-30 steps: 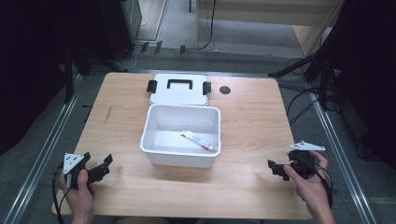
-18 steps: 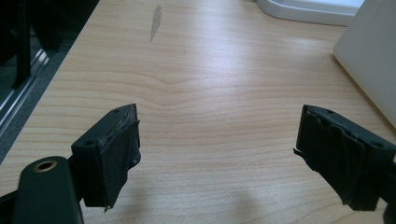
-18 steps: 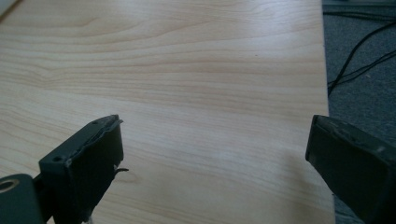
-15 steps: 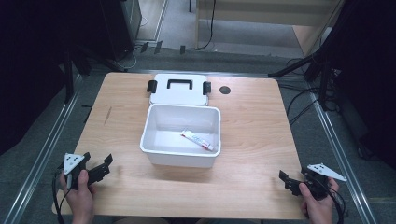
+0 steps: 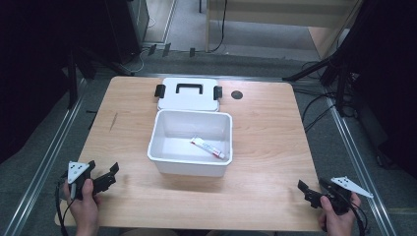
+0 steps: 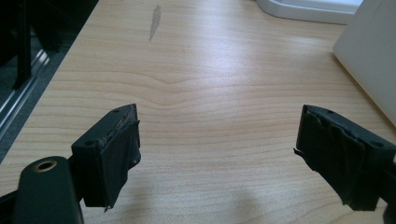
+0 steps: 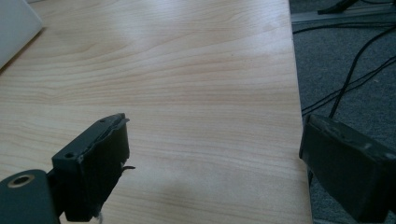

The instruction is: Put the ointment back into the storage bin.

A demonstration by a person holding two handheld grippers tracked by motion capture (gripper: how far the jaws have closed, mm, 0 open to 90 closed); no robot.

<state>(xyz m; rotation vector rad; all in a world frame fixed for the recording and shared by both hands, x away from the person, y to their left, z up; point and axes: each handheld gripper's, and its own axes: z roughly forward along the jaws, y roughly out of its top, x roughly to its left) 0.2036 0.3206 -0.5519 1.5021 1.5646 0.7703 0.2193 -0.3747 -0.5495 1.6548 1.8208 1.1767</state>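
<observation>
Pale wooden table (image 5: 265, 128) lies under my left gripper (image 5: 109, 175) and right gripper (image 5: 311, 189) at its near corners, both spread wide and empty, the right jaws having just narrowed slightly. Farther off, I see the white bin (image 5: 167, 128) holding the tube (image 5: 208, 148), and behind it the lid (image 5: 189, 101).

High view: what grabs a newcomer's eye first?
The open white plastic box at the middle of the light wooden table, with a white and red tube lying on its floor. Its white lid with the black handle lies flat right behind it. The left gripper and right gripper sit open at the near corners, holding nothing.
</observation>
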